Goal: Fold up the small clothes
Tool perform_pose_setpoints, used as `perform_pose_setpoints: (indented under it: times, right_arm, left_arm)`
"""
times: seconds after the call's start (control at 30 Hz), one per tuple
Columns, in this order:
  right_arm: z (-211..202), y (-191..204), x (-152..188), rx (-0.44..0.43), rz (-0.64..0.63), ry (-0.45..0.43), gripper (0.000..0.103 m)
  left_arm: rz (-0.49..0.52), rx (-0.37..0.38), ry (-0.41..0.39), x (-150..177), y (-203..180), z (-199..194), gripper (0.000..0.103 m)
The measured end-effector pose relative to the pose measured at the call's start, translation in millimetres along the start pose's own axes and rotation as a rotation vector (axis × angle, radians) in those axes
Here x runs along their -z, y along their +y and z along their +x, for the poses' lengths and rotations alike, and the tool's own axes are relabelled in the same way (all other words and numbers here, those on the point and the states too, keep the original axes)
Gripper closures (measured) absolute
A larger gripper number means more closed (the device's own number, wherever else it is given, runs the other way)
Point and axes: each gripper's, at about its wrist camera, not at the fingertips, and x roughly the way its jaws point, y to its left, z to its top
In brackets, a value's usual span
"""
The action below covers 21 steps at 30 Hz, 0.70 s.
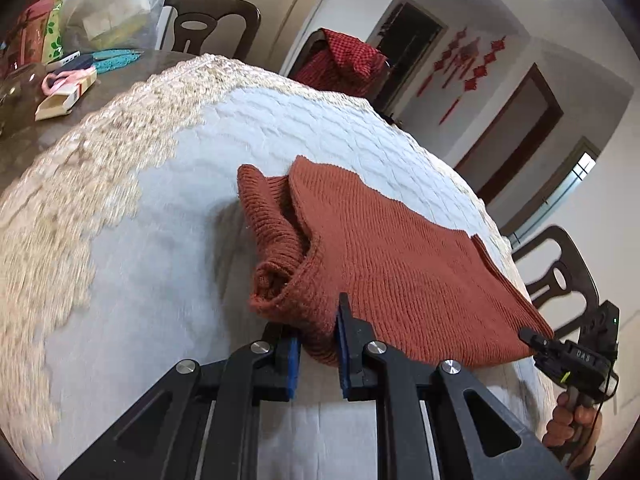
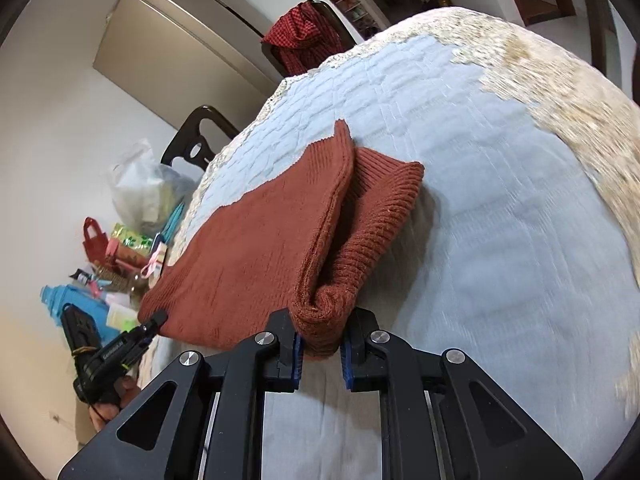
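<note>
Rust knit sweater (image 1: pixel 400 264) sits folded on the quilted worktop (image 1: pixel 168 248), both grippers (image 1: pixel 318 350) (image 2: pixel 322 350) seemingly pinching its near-edge corners.

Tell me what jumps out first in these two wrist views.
A rust-red knit sweater lies mid-fold on the pale quilted table cover, one corner pinched in the left gripper and the other in the right gripper. Behind it, a red checked garment hangs over a chair.
</note>
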Motion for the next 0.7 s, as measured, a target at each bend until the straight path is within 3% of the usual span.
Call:
perform_pose_setpoints:
  times: [0.3, 0.57, 0.7]
  right_arm:
    - [-27.7, -12.9, 43.7, 0.024, 0.016, 0.034, 0.088]
    - [-24.2, -15.0, 43.1, 0.030, -0.013, 0.030, 0.088]
    - [-23.4, -16.5, 47.0, 0.027, -0.021, 0.043, 0.087]
  left_arm:
    - [-0.021, 0.015, 0.027, 43.2, 1.6, -21.7, 0.086]
    - [0.003, -0.011, 0.015, 46.2, -1.3, -20.5, 0.086]
    - [0.014, -0.028, 0.024, 46.7, 0.1, -22.4, 0.080]
